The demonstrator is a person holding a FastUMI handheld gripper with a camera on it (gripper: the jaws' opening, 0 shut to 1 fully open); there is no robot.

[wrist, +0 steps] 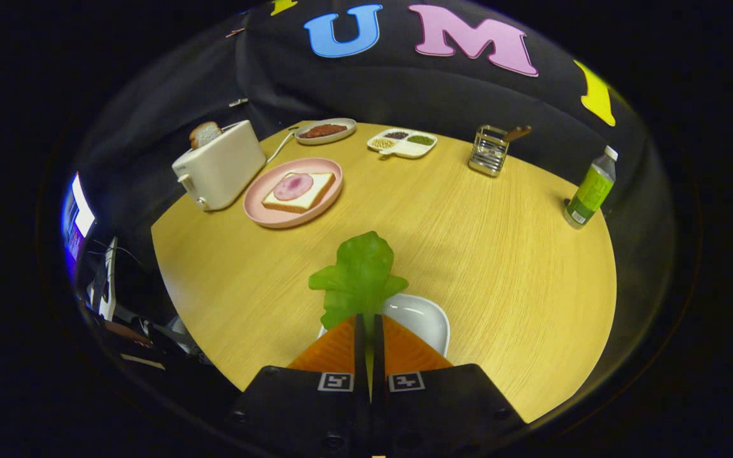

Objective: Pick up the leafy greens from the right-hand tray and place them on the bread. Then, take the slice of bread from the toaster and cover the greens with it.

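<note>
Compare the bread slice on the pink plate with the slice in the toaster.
The bread slice on the pink plate lies flat, while the slice in the toaster stands upright in the toaster, partly hidden. The plate slice carries a round slice of meat; the toaster slice is bare. Both look like white bread with a crust. The claw is shut on the leafy greens.

Matt pale wood-grain table; glossy white tray at six o'clock (smooth); shiny metal holder at one o'clock; smooth plastic toaster.
</note>
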